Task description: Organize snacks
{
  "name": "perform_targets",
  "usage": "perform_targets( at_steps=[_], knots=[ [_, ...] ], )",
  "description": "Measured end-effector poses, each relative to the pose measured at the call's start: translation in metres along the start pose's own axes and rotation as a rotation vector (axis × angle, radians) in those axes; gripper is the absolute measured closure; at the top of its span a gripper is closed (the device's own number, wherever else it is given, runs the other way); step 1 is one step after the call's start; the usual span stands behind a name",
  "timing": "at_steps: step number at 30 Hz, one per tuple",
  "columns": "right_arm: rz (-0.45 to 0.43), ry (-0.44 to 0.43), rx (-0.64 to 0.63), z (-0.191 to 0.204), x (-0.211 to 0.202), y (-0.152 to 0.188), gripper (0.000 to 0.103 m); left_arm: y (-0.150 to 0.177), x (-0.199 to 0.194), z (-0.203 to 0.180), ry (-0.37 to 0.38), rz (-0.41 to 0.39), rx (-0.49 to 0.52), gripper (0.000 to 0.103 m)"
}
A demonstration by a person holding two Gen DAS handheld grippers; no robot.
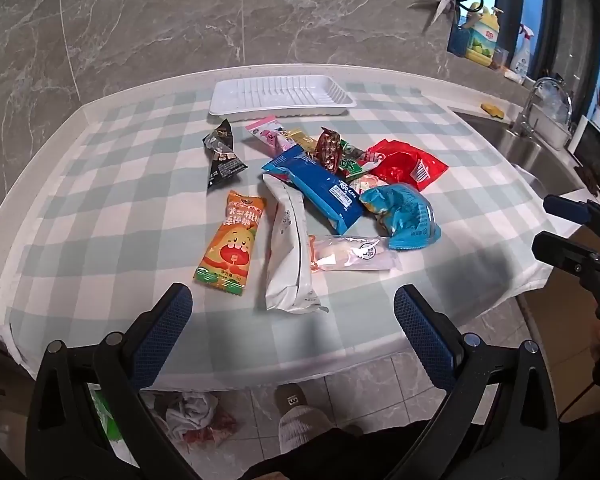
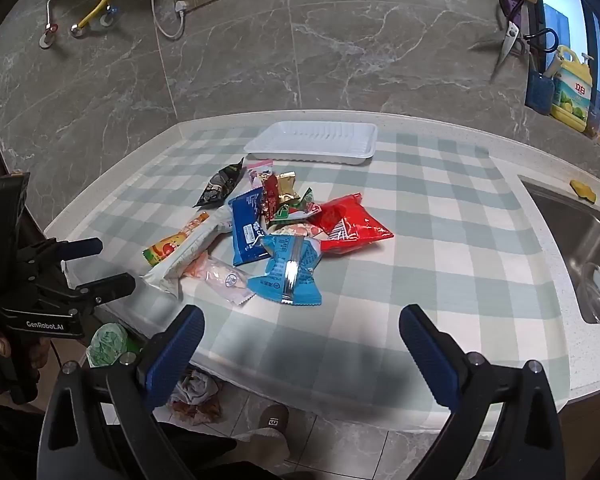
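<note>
Overlapping snack packets (image 1: 320, 188), labels perhaps illegible

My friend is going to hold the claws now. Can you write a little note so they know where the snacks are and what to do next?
Left claw: open, empty, hanging over the near edge of the table.
Right claw: open, empty, also over the near edge.
Snacks: all lie in a loose pile mid-cloth. The orange packet and white pouch are nearest the left claw; the light blue packet and red bag are nearer the right one.
White tray: empty, behind the pile by the wall.
Done: nothing sorted yet.
Left: every snack still needs organizing, probably into the tray.
</note>
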State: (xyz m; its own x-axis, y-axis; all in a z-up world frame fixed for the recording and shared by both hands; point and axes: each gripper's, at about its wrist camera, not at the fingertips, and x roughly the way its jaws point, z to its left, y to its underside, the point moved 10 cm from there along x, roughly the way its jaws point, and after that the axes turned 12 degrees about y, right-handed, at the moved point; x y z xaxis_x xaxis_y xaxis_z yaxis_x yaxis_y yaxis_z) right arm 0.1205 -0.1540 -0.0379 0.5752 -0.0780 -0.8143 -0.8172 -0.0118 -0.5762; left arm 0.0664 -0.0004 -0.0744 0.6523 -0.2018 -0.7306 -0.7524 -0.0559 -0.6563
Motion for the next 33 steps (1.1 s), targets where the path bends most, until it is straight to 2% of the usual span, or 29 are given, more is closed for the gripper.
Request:
perform_targets(
  at_steps=[14,17,33],
  knots=[
    [0.009,-0.004,0.000,-0.005,0.002,0.001,0.003,0.004,0.001,0.002,-0.008,0.003,-0.015,0.001],
    [0.015,-0.007,0.004,0.008,0.004,0.000,0.003,0.004,0.004,0.014,-0.008,0.008,-0.032,0.001],
    [0.035,-0.021,0.011,0.009,0.018,-0.002,0.003,0.001,0.019,0.028,-0.036,0.035,-0.069,0.001]
  ],
)
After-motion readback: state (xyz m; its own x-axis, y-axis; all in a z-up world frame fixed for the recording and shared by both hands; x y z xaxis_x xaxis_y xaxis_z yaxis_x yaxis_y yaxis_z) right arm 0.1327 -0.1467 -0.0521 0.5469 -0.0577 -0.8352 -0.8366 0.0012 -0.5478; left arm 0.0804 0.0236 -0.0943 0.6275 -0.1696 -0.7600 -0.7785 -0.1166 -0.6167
